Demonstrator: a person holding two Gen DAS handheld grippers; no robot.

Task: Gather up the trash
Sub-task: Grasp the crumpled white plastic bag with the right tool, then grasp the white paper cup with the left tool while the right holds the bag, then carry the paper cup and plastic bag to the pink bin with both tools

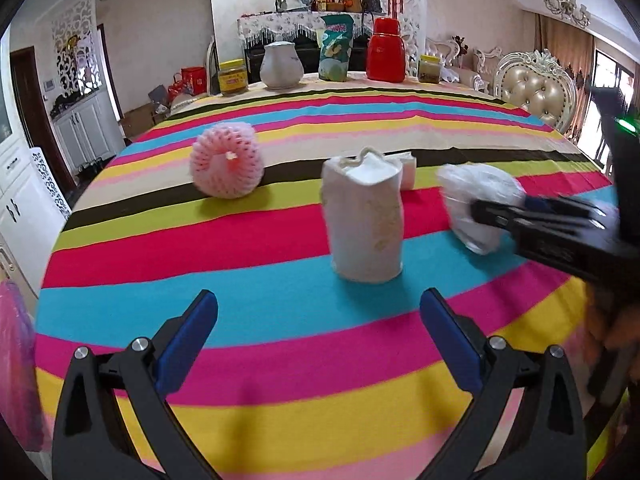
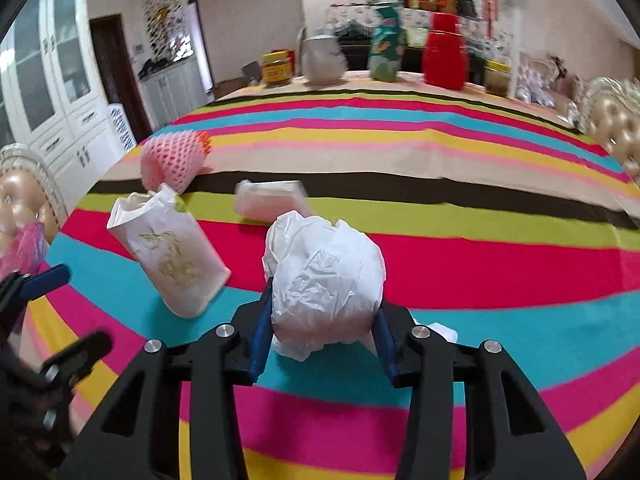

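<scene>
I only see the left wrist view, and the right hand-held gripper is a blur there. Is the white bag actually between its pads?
Observer: Yes. In the right wrist view, the crumpled white bag sits between the right hand-held gripper's blue pads, which press on both of its sides.
Operator: Any trash nearby that I'm missing?
Observer: A small white scrap lies on the striped cloth beside the right pad.
Operator: And the paper bag?
Observer: The paper bag shows a gold print on its side.

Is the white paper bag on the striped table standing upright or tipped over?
Upright: the white paper bag stands on its base, its crumpled open mouth facing up.
</scene>
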